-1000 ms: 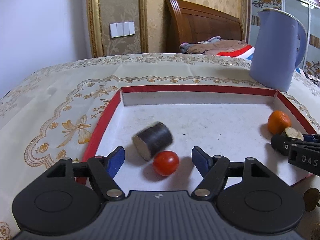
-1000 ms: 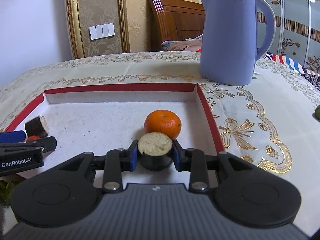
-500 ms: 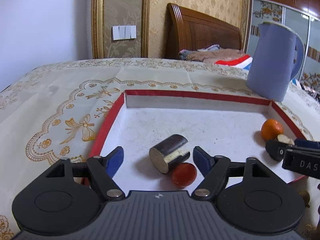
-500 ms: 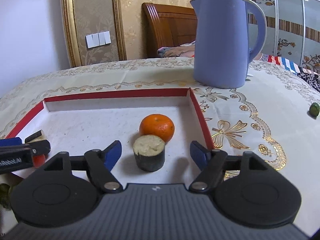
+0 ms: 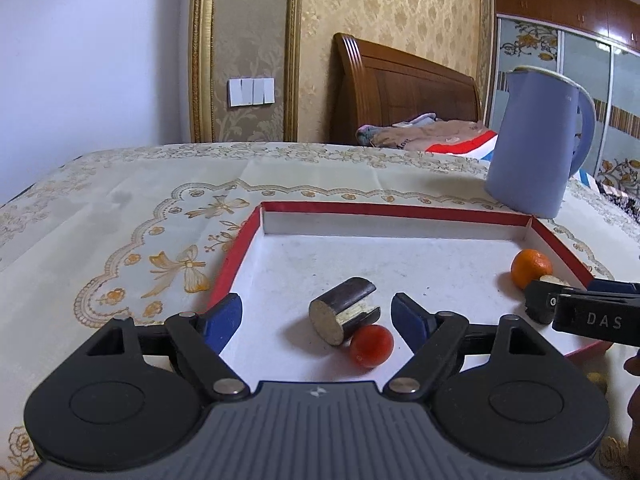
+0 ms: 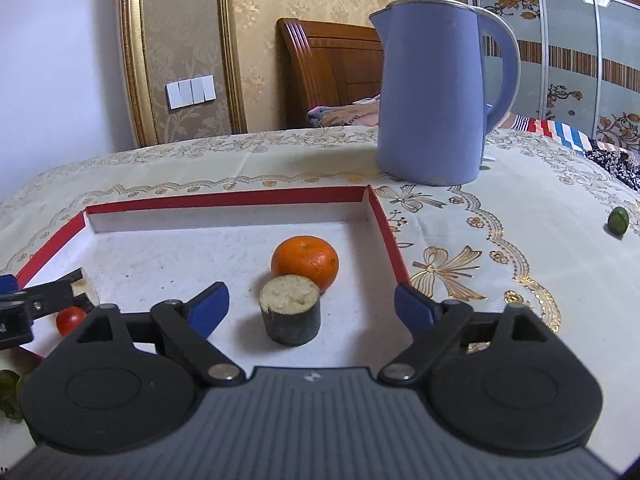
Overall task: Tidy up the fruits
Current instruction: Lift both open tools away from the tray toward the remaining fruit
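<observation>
I have the red-rimmed tray [image 5: 400, 213] in front of both cameras, sitting on the patterned tablecloth [image 5: 120, 216]. My left gripper [image 5: 317, 317] hovers at the tray's near-left part, jaws wide and gripping nothing. Just ahead of them lies a dark cut cylinder [image 5: 342, 309] on its side, long axis running from near-left to far-right, pale cut face toward my camera. A cherry tomato [image 5: 371, 345] touches its near-right side.

On the right, my right gripper [image 6: 311, 305] is opening its jaws right now; the pads are clear of the second cut cylinder [image 6: 291, 309], which stands upright between them, axis vertical, pale face up. The orange [image 6: 305, 261] sits just behind it, touching or nearly so, near the tray's right wall.

A blue kettle [image 6: 434, 92] stands beyond the tray's far-right corner. A small green fruit [image 6: 618, 221] lies well off to the right on the cloth.
</observation>
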